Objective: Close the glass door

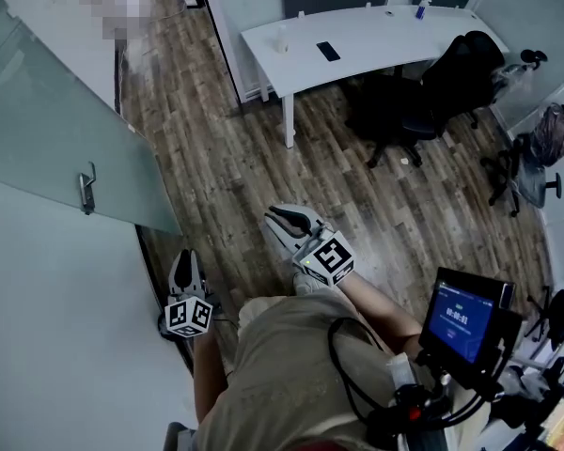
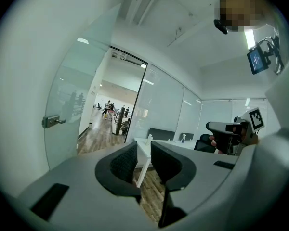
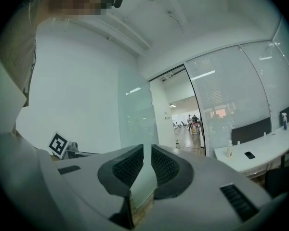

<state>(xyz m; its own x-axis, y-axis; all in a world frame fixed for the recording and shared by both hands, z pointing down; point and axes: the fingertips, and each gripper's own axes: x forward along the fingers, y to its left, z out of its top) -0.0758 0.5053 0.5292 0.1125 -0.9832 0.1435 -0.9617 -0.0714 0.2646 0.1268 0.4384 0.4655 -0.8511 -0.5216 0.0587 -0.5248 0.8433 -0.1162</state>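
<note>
The frosted glass door (image 1: 47, 139) stands swung open into the room at the left, with its metal handle (image 1: 86, 192) on the near edge. The handle (image 2: 52, 121) also shows at the left in the left gripper view, beside the open doorway (image 2: 111, 117). My left gripper (image 1: 186, 257) hangs low, below and right of the handle and apart from the door. Its jaws (image 2: 143, 146) stand a little apart with nothing between them. My right gripper (image 1: 280, 216) is out over the wood floor. Only a slit separates its jaws (image 3: 147, 148), which hold nothing and point at the door's edge (image 3: 135, 114).
A white desk (image 1: 357, 40) with a phone (image 1: 328, 52) and a spray bottle (image 1: 421, 6) stands ahead. Black office chairs (image 1: 423, 92) sit to its right, another (image 1: 536, 158) further right. A white wall (image 1: 56, 327) runs along my left. A screen device (image 1: 461, 318) hangs at my chest.
</note>
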